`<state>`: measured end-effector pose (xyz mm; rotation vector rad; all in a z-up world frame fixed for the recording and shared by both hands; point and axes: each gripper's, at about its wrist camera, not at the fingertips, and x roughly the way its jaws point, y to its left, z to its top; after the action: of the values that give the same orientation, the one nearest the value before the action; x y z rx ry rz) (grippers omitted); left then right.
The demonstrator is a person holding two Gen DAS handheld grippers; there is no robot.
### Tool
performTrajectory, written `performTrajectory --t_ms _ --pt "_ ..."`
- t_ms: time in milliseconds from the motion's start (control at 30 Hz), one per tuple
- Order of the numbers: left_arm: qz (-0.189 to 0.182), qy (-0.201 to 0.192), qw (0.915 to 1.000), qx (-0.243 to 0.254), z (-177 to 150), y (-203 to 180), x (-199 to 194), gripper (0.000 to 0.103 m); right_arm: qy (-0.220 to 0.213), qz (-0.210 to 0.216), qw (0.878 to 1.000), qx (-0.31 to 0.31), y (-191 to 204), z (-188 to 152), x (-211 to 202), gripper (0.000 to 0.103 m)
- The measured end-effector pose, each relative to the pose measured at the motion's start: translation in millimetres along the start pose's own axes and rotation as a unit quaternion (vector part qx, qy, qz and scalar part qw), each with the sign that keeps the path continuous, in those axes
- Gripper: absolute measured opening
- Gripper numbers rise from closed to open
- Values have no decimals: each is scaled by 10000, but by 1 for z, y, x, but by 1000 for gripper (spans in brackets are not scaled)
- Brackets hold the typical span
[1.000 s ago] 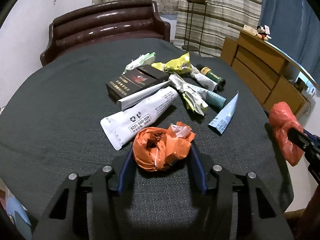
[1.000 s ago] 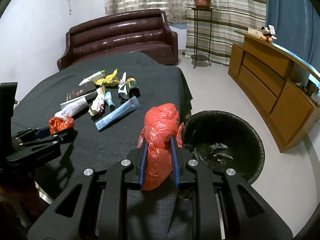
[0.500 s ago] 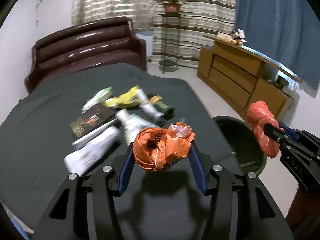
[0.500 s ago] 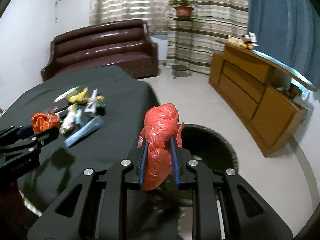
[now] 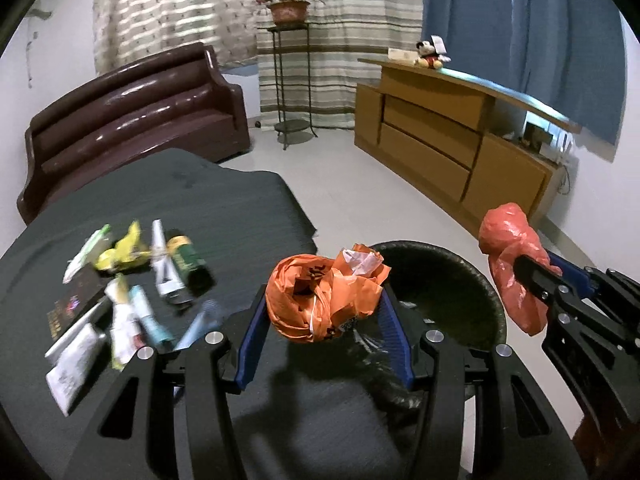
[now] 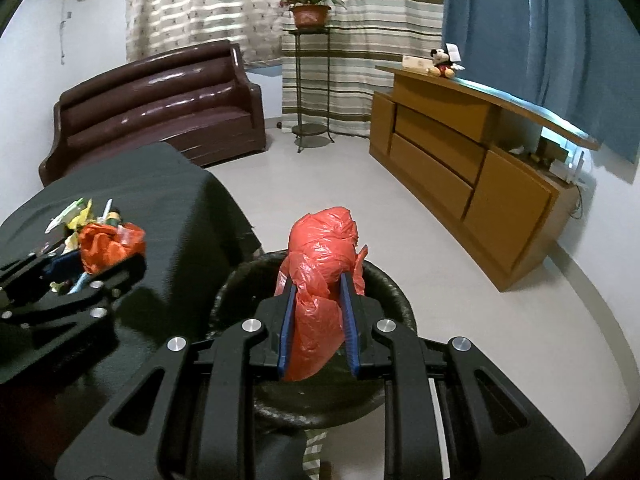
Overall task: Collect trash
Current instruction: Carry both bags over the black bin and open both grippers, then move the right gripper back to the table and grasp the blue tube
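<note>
Trash in both of your grippers at this moment. Your left gripper (image 5: 326,320) is clamped on a crumpled orange bag (image 5: 320,300), held at lower centre of the left wrist view, over the near edge of the dark-clothed table (image 5: 200,208) and just beside the rim of the black waste bin (image 5: 460,272). Your right gripper (image 6: 318,320) is closed tight on a red plastic bag (image 6: 320,268); in the right wrist view that bag sits at centre frame, directly above the bin's (image 6: 384,280) opening. The bin stands on the pale floor against the table's right edge and is lined with a black bag.

Remaining litter (image 5: 132,296) lies on the table at left of the left wrist view: tubes, a yellow wrapper, a green bottle, a dark box. That cluster is blurred; finer detail cannot be told.

Background, upper frame: brown sofa (image 5: 132,120), wooden sideboard (image 5: 452,148), potted plant (image 5: 288,6) on a stand.
</note>
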<state>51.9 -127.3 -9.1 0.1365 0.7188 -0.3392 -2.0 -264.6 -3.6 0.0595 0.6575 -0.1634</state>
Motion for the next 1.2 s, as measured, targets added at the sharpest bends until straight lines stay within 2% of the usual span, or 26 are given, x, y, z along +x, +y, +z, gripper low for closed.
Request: performTrajectory --t_ms 300,400,467,500,567,900,1133,1167,1200 --pt "89 204 9997 126 10 -20 29 53 126 -2 9995 273 -23 5 23 20" --pt "127 250 9995 135 12 -22 35 59 211 61 9992 319 -26 7 33 21" --pt "151 259 9994 148 15 -23 36 71 222 57 9990 382 -29 6 37 25" --pt "159 244 9995 137 16 -22 36 72 247 75 9987 434 -30 6 39 30" --pt "181 241 9995 128 18 -23 37 74 256 74 9985 477 -32 5 41 32" --pt "155 265 9995 72 20 -22 36 75 225 45 9978 618 -35 6 38 34" --pt "227 80 9996 119 17 -12 17 75 201 96 9982 565 -30 8 34 34" --pt "256 38 9996 127 17 -9 14 75 191 101 9981 570 -28 8 33 36" --pt "296 -18 9995 129 16 -5 9 75 187 123 9981 579 -26 8 32 43"
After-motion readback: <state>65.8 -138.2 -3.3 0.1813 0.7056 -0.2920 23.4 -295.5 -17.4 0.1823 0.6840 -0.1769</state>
